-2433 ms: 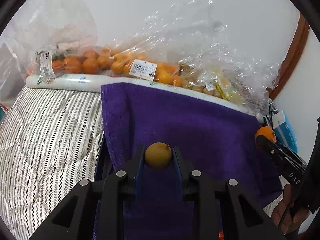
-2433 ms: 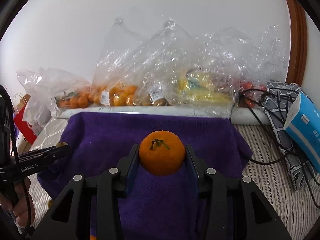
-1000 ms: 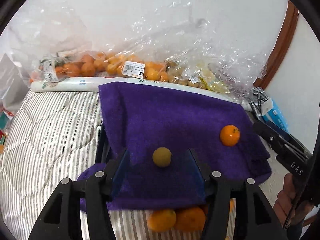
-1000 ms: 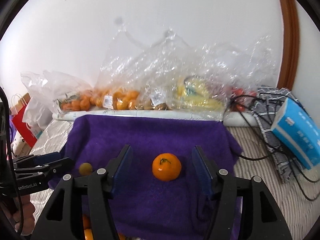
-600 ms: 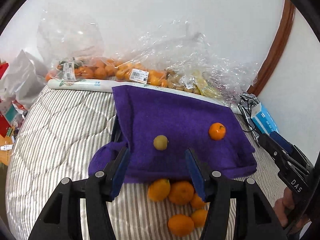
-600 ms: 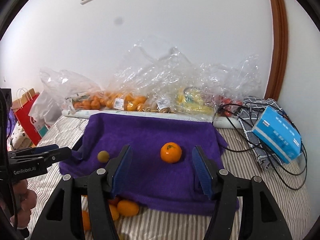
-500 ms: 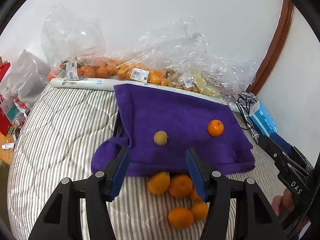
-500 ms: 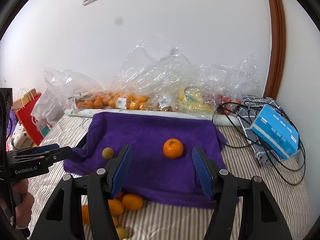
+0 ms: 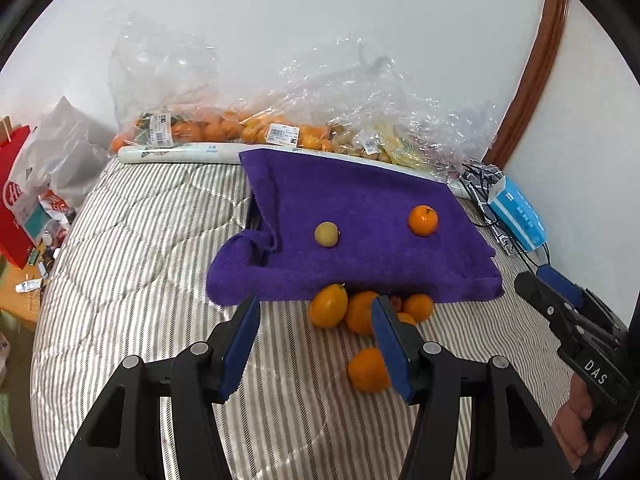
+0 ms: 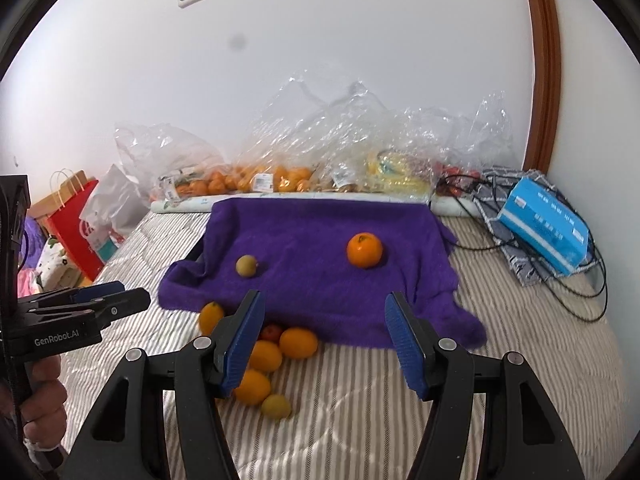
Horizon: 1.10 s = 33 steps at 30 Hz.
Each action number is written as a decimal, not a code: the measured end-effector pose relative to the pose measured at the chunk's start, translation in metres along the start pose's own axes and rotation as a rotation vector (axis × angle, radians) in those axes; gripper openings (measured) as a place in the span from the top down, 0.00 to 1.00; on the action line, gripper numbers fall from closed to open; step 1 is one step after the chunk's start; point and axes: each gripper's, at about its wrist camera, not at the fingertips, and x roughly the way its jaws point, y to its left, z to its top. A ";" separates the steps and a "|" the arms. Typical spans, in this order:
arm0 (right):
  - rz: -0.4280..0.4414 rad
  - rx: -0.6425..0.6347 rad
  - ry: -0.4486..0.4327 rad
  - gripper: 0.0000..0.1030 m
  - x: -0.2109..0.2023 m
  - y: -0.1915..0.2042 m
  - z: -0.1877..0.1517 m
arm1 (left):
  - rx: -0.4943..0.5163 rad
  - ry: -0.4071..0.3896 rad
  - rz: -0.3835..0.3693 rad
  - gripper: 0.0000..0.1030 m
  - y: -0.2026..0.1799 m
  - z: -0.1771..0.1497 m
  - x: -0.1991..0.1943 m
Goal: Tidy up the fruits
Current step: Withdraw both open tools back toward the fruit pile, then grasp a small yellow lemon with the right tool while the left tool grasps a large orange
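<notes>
We logged both tongs as spread wide and holding nothing; the left gripper [image 9: 314,338] filled the lower centre of the left wrist view, and the right gripper [image 10: 324,338] the lower centre of the right wrist view; each tool also appeared at the edge of the other's frame, at lower right and lower left respectively.

The purple towel [image 9: 360,200] lay draped over a raised support on the striped quilt [image 9: 132,280], in the middle of both frames; on it we noted a mandarin [image 9: 423,220] at right of centre and a small yellow-green fruit [image 9: 326,234] at left of centre, well apart from each other; in the right wrist view the same mandarin [image 10: 364,250] sat right of the small fruit [image 10: 246,266].

A loose pile of oranges [image 10: 276,350] lay on the quilt just below the towel's near edge, partly behind the left blue pad of the right gripper; one pale yellowish fruit [image 10: 276,407] sat at the pile's lower end.

Clear plastic bags of fruit [image 10: 280,172] lined the wall across the upper middle of the frame; a blue tissue box [image 10: 546,224] rested on patterned cloth and black cables at right; a red paper bag [image 10: 76,232] stood at left.
</notes>
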 end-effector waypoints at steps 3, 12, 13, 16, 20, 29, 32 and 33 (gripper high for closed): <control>0.002 0.000 -0.003 0.40 -0.005 0.003 -0.007 | -0.007 -0.008 0.001 0.47 0.003 -0.003 -0.006; 0.018 -0.002 0.010 0.40 -0.010 0.014 -0.022 | -0.022 -0.025 0.025 0.46 0.014 -0.014 -0.019; 0.022 -0.001 0.014 0.40 -0.009 0.014 -0.024 | -0.025 -0.025 0.028 0.46 0.016 -0.016 -0.019; 0.024 -0.006 0.024 0.40 -0.008 0.014 -0.029 | -0.031 -0.016 0.032 0.46 0.022 -0.020 -0.016; 0.027 -0.018 0.044 0.40 -0.001 0.016 -0.036 | -0.038 0.001 0.042 0.46 0.029 -0.023 -0.011; 0.061 -0.065 0.142 0.56 0.032 0.026 -0.066 | -0.077 0.042 0.040 0.46 0.046 -0.035 0.006; 0.067 -0.084 0.176 0.60 0.044 0.031 -0.076 | -0.084 0.061 0.037 0.46 0.049 -0.039 0.013; 0.068 -0.087 0.184 0.60 0.047 0.033 -0.078 | -0.084 0.064 0.036 0.46 0.050 -0.041 0.014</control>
